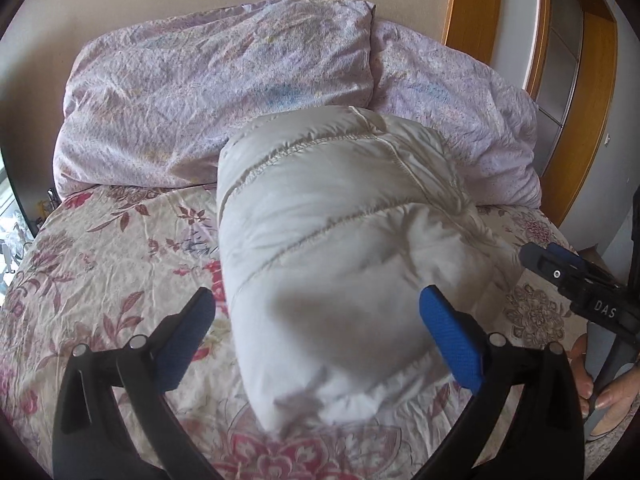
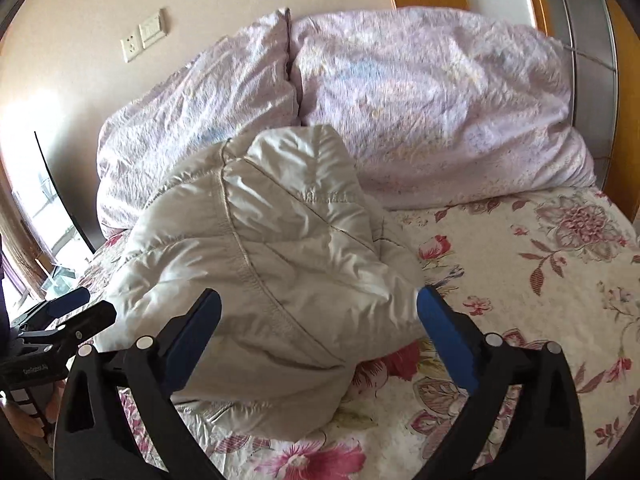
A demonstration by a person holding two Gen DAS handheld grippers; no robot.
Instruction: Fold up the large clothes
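Note:
A white quilted puffer jacket (image 1: 340, 248) lies folded into a thick bundle on the floral bedsheet (image 1: 120, 264). My left gripper (image 1: 316, 306) is open, its blue-padded fingers (image 1: 448, 332) standing on either side of the bundle's near end without closing on it. In the right wrist view the same jacket (image 2: 260, 264) lies left of centre. My right gripper (image 2: 318, 308) is open, its fingers straddling the bundle's near right corner. The right gripper also shows at the right edge of the left wrist view (image 1: 576, 280), and the left gripper at the left edge of the right wrist view (image 2: 60, 320).
Two lilac pillows (image 1: 216, 92) (image 2: 432, 108) lie against the wall at the head of the bed, just behind the jacket. A wooden door frame (image 1: 472, 4) stands at the right. Wall sockets (image 2: 144, 36) sit above the pillows. Bare floral sheet (image 2: 540, 280) lies right of the jacket.

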